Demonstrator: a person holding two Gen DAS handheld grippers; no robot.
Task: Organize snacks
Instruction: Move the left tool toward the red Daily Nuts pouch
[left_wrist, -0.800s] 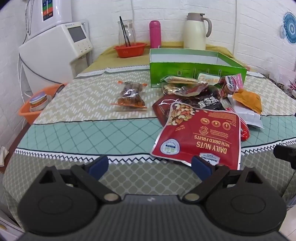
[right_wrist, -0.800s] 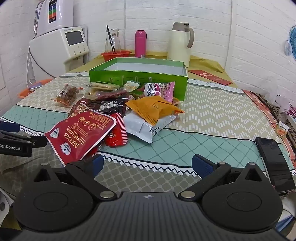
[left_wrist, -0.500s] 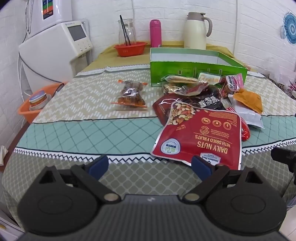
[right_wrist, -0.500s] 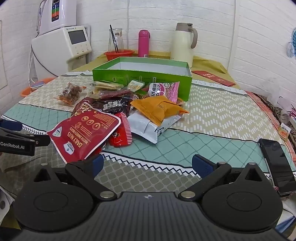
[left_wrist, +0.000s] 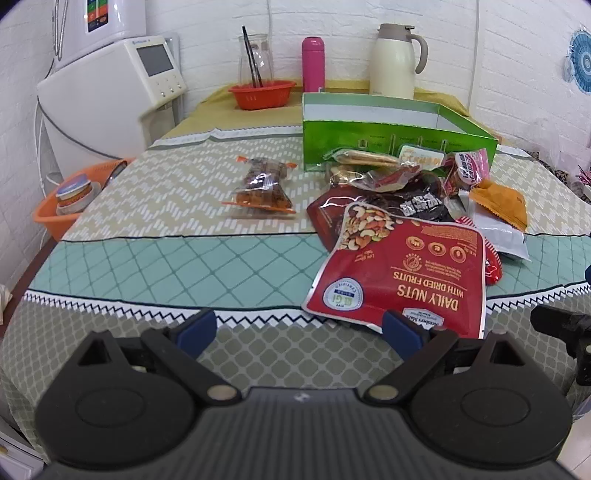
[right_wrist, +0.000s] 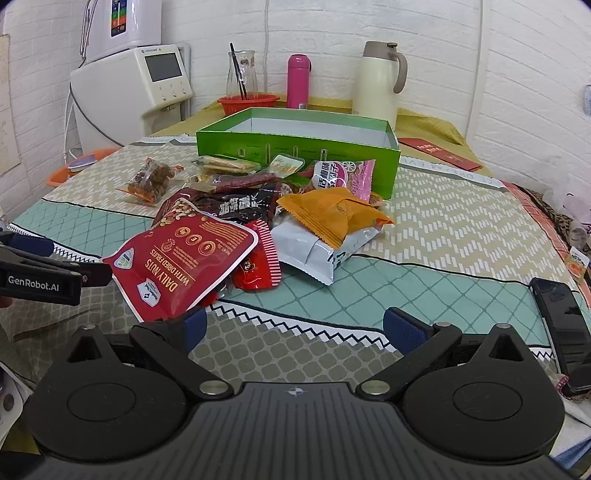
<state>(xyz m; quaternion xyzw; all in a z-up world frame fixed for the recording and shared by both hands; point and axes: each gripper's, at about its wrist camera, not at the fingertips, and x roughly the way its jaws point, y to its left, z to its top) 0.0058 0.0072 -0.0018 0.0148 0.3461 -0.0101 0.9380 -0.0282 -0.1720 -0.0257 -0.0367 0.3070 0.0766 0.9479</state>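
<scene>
A pile of snack packets lies mid-table before an empty green box (left_wrist: 391, 125) (right_wrist: 295, 147). On top nearest me is a red nuts pouch (left_wrist: 402, 273) (right_wrist: 184, 266). An orange packet (right_wrist: 332, 212) (left_wrist: 500, 201) rests on a white bag (right_wrist: 314, 251), with a pink packet (right_wrist: 343, 175) behind. A clear bag of brown snacks (left_wrist: 260, 186) (right_wrist: 149, 181) lies apart to the left. My left gripper (left_wrist: 299, 328) is open over the near table edge, empty. My right gripper (right_wrist: 295, 328) is open too, empty, just short of the pile.
A black phone (right_wrist: 563, 321) lies at the right table edge. At the back stand a cream jug (left_wrist: 393, 61), a pink flask (left_wrist: 313, 62) and a red bowl (left_wrist: 262, 94). A white appliance (left_wrist: 110, 107) and an orange basket (left_wrist: 70, 206) sit left.
Both views have shifted slightly; the right gripper has edged a little closer to the pile. Nothing on the table has moved.
</scene>
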